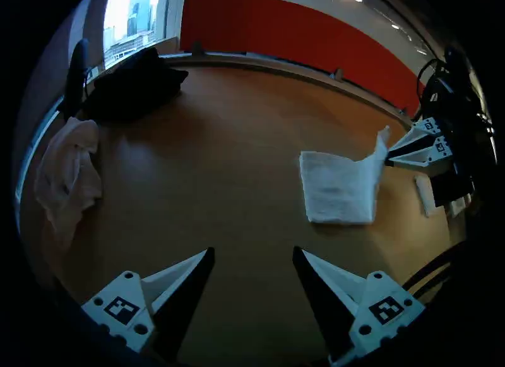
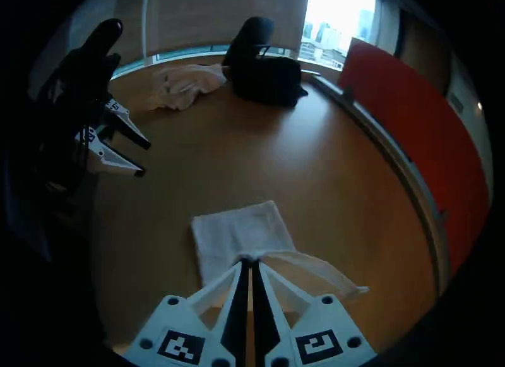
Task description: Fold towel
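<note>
The towel [image 1: 338, 187] is white and folded into a rough rectangle. It is laid flat on the wooden table [image 1: 221, 177], right of centre in the left gripper view and at lower centre in the right gripper view [image 2: 237, 234]. One edge is lifted off the table, with a thin flap trailing to the lower right in the right gripper view. That edge is pinched by the right gripper [image 2: 251, 266], whose fingers are pressed together on it.

Two white cloths are counted: the towel and a crumpled cloth [image 1: 66, 177] at the left edge of the frame. Two grippers are counted, and one black bundle [image 1: 136, 83] at upper left.

In the left gripper view the left gripper [image 1: 252, 259] is seen with fingers spread wide over bare table. The right gripper [image 1: 392, 153] is seen side-on at the right, with the raised corner in profile. A small white scrap [image 1: 426, 193] is seen below it and cannot be identified. In the right gripper view the pinch is seen from behind. The left gripper [image 2: 143, 158] is seen at upper left, jaws apart, well clear of the towel.
</note>
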Demonstrator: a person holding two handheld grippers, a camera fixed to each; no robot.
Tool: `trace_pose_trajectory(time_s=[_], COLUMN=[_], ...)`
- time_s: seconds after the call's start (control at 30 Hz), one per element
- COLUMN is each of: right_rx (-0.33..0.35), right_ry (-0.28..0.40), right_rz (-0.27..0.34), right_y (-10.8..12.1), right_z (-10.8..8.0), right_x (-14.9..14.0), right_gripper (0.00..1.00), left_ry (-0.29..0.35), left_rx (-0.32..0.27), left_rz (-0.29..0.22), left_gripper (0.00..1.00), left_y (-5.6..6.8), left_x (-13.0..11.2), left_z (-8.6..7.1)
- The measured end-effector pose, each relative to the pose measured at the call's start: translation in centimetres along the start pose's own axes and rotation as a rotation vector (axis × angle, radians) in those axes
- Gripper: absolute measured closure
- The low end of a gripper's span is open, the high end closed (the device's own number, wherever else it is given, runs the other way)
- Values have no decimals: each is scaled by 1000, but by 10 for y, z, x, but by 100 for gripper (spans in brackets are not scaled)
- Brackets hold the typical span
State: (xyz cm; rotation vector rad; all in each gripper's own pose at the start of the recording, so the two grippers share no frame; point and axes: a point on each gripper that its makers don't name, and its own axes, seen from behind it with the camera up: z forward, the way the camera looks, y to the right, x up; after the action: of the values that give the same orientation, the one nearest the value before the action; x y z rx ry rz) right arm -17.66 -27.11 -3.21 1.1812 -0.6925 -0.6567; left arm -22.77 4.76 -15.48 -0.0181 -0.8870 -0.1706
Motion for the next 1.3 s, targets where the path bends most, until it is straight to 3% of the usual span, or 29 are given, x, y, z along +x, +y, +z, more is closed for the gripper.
trace_pose_trajectory(time_s=[0.3, 0.67, 0.77, 0.9, 0.93, 1.3], right_rx=[99, 101, 93, 80, 80, 46], right_ry=[-26, -41, -39, -36, -35, -33], right_rz=[-56, -34, -24, -4, 3, 74], right_y=[-29, -28, -26, -23, -23, -18], right_z=[45, 52, 51, 49, 48, 40], right_x=[14, 6, 5, 4, 3, -10], right_gripper=[97, 95, 81, 39, 33, 31], left_ry=[4, 0, -2, -4, -4, -3], left_rx=[11, 13, 12, 13, 12, 10], left_rz=[-18, -27, -21, -15, -14, -11], left_gripper=[8, 9, 9, 9, 9, 9], left_y=[-6, -8, -7, -6, -6, -3], left_x=[-5, -7, -7, -6, -5, -2], left_z=[-6, -6, -5, -5, -5, -4])
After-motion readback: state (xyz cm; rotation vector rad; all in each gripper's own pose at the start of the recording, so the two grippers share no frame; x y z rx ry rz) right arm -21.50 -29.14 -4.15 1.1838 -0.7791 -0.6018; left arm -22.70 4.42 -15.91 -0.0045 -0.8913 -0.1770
